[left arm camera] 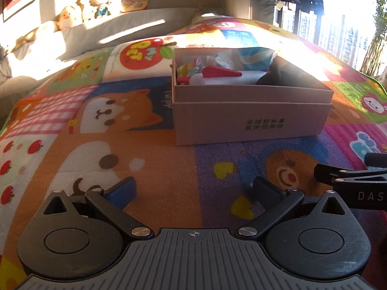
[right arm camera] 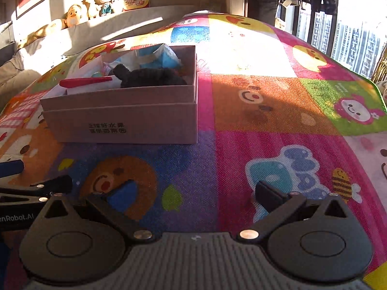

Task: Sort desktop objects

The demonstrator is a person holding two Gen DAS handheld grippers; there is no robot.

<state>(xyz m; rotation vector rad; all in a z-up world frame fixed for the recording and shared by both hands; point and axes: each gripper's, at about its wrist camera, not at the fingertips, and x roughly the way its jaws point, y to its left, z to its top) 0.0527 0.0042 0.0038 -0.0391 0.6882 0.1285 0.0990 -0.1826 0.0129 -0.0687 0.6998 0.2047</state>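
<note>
A brown cardboard box point(left arm camera: 251, 118) stands on a colourful cartoon mat point(left arm camera: 154, 159). It holds several objects: a red piece point(left arm camera: 221, 71), a black fuzzy thing point(left arm camera: 273, 73), a white roll and blue-white packets. The box also shows in the right wrist view point(right arm camera: 121, 120) with the red piece point(right arm camera: 84, 81) and the black thing point(right arm camera: 150, 77). My left gripper point(left arm camera: 193, 189) is open and empty, low over the mat in front of the box. My right gripper point(right arm camera: 196, 192) is open and empty, to the right of the left one.
The mat point(right arm camera: 266, 133) covers a bed. A grey pillow point(left arm camera: 125, 30) and plush toys point(left arm camera: 72, 18) lie at the headboard. A window point(right arm camera: 350, 41) is at the right. The right gripper's fingers point(left arm camera: 338, 177) show at the left view's right edge.
</note>
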